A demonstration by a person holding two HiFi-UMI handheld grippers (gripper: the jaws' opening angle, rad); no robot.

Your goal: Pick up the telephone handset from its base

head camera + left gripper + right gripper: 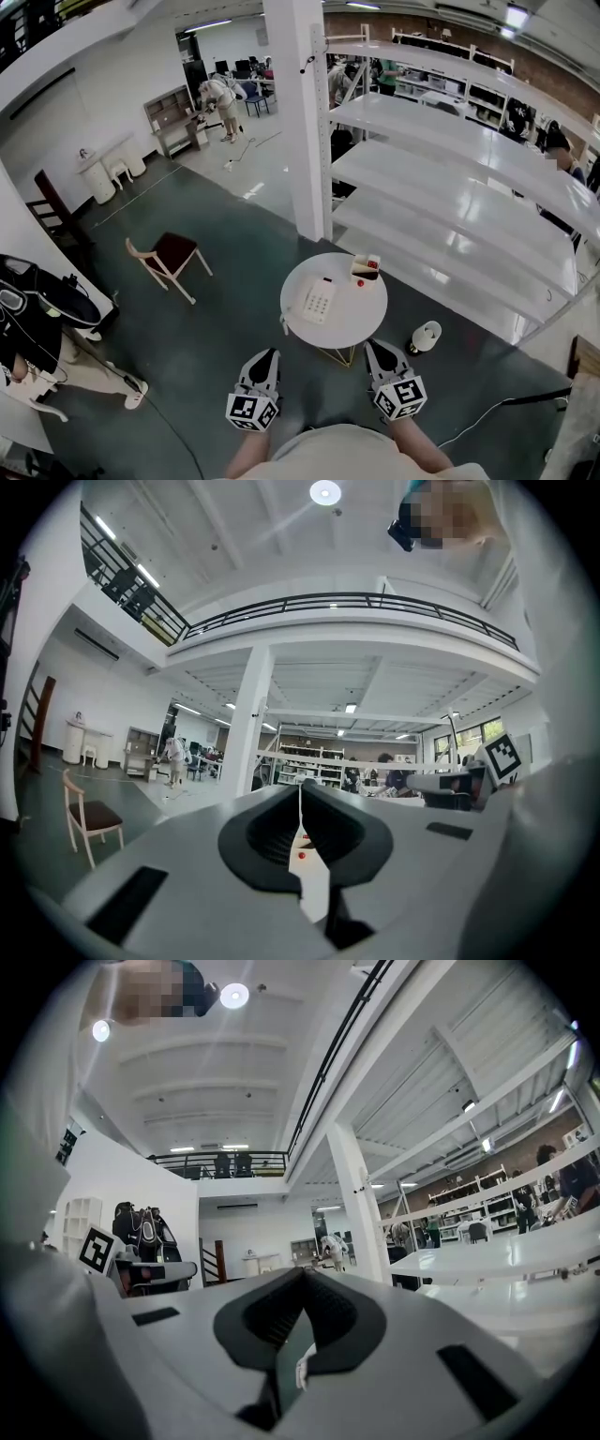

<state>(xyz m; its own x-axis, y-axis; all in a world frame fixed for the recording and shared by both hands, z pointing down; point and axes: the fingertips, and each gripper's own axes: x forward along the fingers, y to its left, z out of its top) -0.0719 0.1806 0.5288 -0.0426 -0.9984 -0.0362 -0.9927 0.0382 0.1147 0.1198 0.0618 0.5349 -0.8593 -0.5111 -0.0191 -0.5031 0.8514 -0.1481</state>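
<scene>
Down by the round counter (364, 314), hands-off so far
Left gripper (266, 356) and right gripper (377, 347) both with jaws pinched shut and empty, just short of the counter's near edge; telephone handset (314, 300) mid-counter, apparently sitting on its base. Best bet: open one pair wide first, come in level, line up square across it, then squeeze.

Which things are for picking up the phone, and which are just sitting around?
For the job:
telephone
round table it sits on
left hand-held gripper, shut, empty
right hand-held gripper, shut, empty

Just lying about:
chair
small box on the table
shelves
pillar
</scene>
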